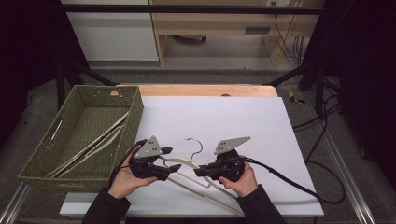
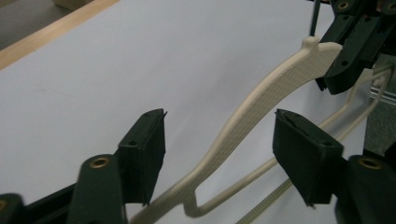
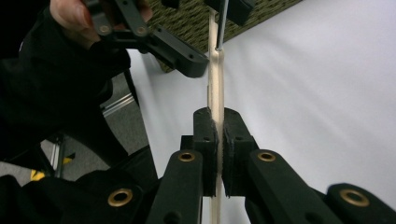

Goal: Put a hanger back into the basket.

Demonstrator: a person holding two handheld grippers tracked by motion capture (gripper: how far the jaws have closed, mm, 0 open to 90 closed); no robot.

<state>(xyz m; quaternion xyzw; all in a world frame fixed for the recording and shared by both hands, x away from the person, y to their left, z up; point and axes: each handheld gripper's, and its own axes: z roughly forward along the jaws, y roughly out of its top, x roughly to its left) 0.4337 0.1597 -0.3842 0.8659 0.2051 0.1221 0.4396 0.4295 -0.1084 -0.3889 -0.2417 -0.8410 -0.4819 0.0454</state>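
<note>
The hanger [image 2: 261, 100] looks like cream plastic, matt, with a fine grainy texture on its flat face; its hook [image 1: 195, 145] is thin dark metal wire with a small shine. The right tool [image 3: 217, 154] has jaws of black matt plastic, a little rough at the edges, with brass-coloured rings at the joints, and the left tool [image 2: 219, 158] has the same. Each tool carries a grey plate of dull metal. The basket [image 1: 133, 122] is woven from olive-green fibre, coarse and matt. The tabletop [image 1: 205, 90] is light wood with a smooth finish, covered by a white sheet [image 1: 243, 121], smooth and without gloss.
</note>
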